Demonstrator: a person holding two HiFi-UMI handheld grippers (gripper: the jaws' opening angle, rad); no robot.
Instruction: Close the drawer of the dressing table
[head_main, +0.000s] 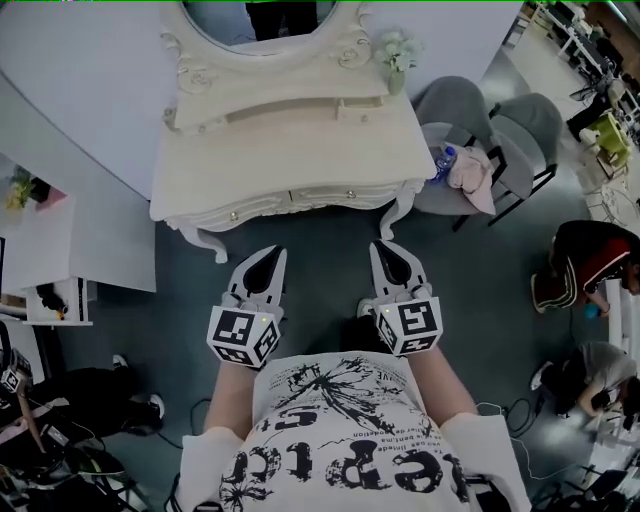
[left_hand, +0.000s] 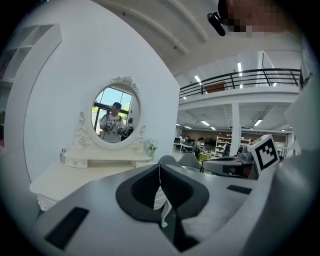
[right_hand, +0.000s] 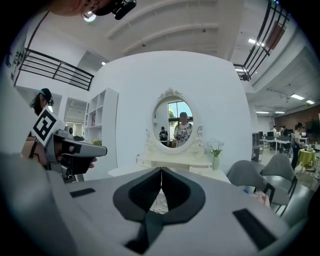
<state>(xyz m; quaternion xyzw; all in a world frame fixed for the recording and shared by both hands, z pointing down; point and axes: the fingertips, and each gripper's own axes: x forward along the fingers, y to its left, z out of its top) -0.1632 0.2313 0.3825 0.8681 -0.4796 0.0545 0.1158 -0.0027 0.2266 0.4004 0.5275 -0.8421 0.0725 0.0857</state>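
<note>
Left claw (head_main: 270, 258), right claw (head_main: 388, 252), both pinched closed, drawer (head_main: 330, 195) ahead, untouched

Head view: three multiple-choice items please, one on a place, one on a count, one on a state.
1. The flower vase stands: A) right of the mirror; B) left of it; C) on the floor.
2. Grey chairs beside the dressing table: A) one; B) two; C) four.
3. The left claw and right claw are: A) wide open; B) shut on a handle; C) shut, empty.
Answers: 1 A, it sits by the mirror's right foot; 2 B, two grey seats stand at the table's right; 3 C, each claw's jaws meet with nothing between.
</note>
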